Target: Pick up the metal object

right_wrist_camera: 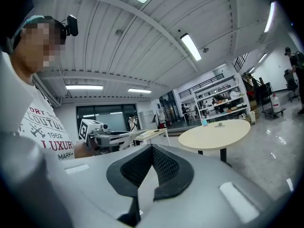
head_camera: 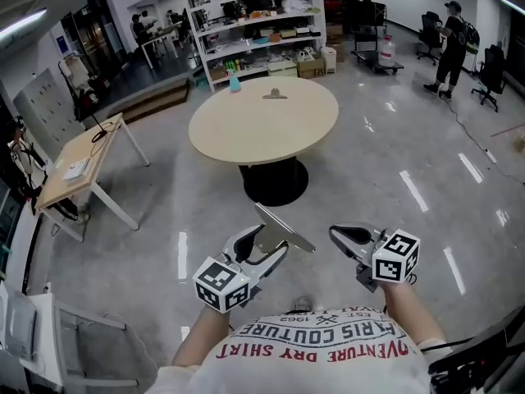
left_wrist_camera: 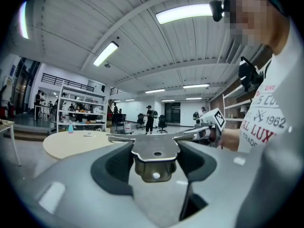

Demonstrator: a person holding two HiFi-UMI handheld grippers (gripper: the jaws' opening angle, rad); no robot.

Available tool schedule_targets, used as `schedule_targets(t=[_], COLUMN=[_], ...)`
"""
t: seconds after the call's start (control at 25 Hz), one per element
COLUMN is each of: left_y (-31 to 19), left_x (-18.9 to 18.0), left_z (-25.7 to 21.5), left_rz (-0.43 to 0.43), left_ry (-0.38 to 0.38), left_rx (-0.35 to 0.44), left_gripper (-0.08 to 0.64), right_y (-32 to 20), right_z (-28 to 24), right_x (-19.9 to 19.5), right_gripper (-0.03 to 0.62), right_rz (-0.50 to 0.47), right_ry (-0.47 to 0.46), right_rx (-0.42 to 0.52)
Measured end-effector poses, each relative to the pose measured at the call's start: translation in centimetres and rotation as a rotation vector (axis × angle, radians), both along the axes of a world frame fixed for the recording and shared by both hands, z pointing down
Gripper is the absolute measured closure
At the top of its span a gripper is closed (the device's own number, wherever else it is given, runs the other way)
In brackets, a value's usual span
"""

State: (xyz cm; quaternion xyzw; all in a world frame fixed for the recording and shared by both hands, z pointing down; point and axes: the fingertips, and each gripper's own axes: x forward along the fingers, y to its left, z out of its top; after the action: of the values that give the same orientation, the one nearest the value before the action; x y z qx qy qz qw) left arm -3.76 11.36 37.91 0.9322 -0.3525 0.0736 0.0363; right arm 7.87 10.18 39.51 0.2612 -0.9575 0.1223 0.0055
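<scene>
While tight on the metal object (head_camera: pixel 287 230), left tool (head_camera: pixel 273 243); right tool (head_camera: pixel 338 235) closed, empty; shirt (head_camera: pixel 320 347): "COUTURE", "1962".

we wear white short-sleeved t-shirt (head_camera: pixel 320 345), red and dark lettering across chest. small black camera (left_wrist_camera: pixel 217 9) on our head. our left gripper (head_camera: pixel 264 245) and right gripper (head_camera: pixel 338 235): pale grey shells, black textured fingers (right_wrist_camera: pixel 166 167), each with white cube (head_camera: pixel 398 257) of black square markers.
</scene>
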Motion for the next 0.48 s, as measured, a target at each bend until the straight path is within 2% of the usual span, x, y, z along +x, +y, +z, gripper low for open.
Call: schedule_targets(t=[0.48], left_y=[0.47], left_x=[0.09], left_z=[0.37], left_rz=[-0.004], left_ry=[-0.012], left_rx=[0.003], left_gripper=[0.278], right_y=[0.59], right_z=[0.24], right_x=[-0.27], right_gripper=[0.592], right_rz=[-0.012], right_ry=[0.004], right_rx=[-0.006])
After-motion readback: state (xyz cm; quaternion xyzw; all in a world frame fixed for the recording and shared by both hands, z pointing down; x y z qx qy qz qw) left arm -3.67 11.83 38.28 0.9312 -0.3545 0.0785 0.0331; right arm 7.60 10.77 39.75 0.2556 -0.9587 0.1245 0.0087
